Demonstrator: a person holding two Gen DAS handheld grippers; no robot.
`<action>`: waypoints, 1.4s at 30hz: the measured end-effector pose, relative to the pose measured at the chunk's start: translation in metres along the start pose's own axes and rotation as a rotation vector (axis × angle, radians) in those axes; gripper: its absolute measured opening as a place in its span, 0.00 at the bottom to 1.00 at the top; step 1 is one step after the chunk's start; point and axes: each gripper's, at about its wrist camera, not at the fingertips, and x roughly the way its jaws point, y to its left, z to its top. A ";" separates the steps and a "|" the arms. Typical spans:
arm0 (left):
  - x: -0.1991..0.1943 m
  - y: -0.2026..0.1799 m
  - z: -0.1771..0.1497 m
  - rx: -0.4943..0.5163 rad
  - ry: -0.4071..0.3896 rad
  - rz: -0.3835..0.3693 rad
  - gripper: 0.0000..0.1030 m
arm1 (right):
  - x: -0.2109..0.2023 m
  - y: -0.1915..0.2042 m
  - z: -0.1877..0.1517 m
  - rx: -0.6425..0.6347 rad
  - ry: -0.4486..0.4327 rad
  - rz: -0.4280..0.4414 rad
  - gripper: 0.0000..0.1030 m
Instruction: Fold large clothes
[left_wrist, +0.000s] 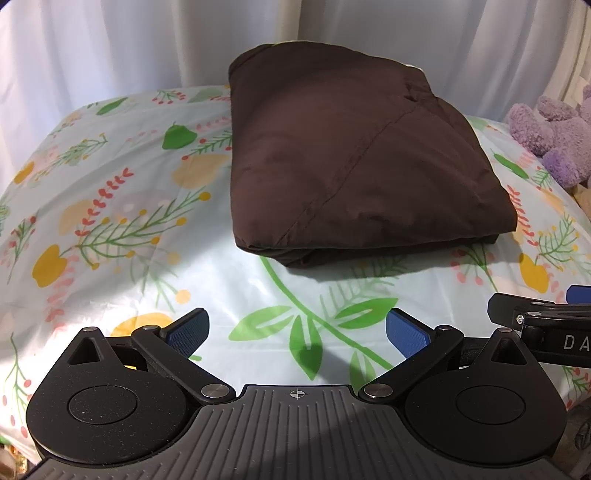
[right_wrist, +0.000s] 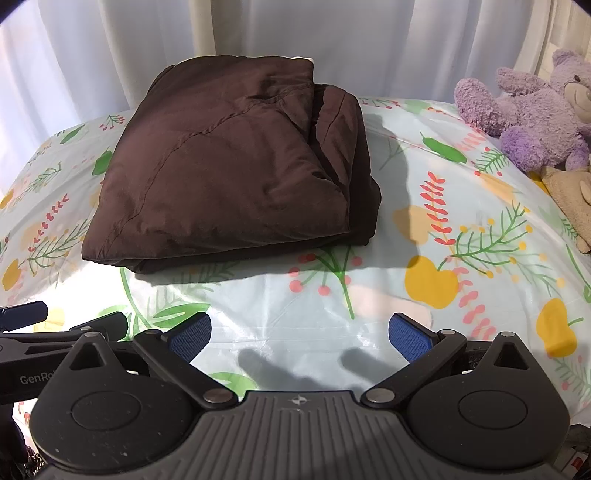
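Right wrist: purple plush bear (right_wrist: 535, 110) beside garment (right_wrist: 229, 173)

A home bedroom. A floral sheet (right_wrist: 461, 229) covers the surface. Purple plush toys (right_wrist: 532, 107) sit beside white curtains (right_wrist: 258, 33).

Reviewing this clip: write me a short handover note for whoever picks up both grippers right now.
Left gripper: jaws open, empty, hovering over the floral sheet.
Right gripper: jaws open, empty, beside the left one.
Brown garment: lying on the sheet ahead of both grippers, folded into a compact bundle, untouched by either.
Done: folding looks complete.
Left: perhaps tidy the looser right edge; otherwise nothing obvious.
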 end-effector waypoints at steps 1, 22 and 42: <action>0.000 0.000 0.000 0.001 0.000 0.000 1.00 | 0.000 0.000 0.000 0.001 0.001 -0.001 0.99; 0.006 -0.001 0.004 0.013 0.005 -0.002 1.00 | 0.003 -0.001 0.004 0.003 -0.003 -0.002 0.99; 0.011 -0.003 0.008 0.014 0.006 0.017 1.00 | 0.006 -0.001 0.008 0.006 -0.005 0.001 0.99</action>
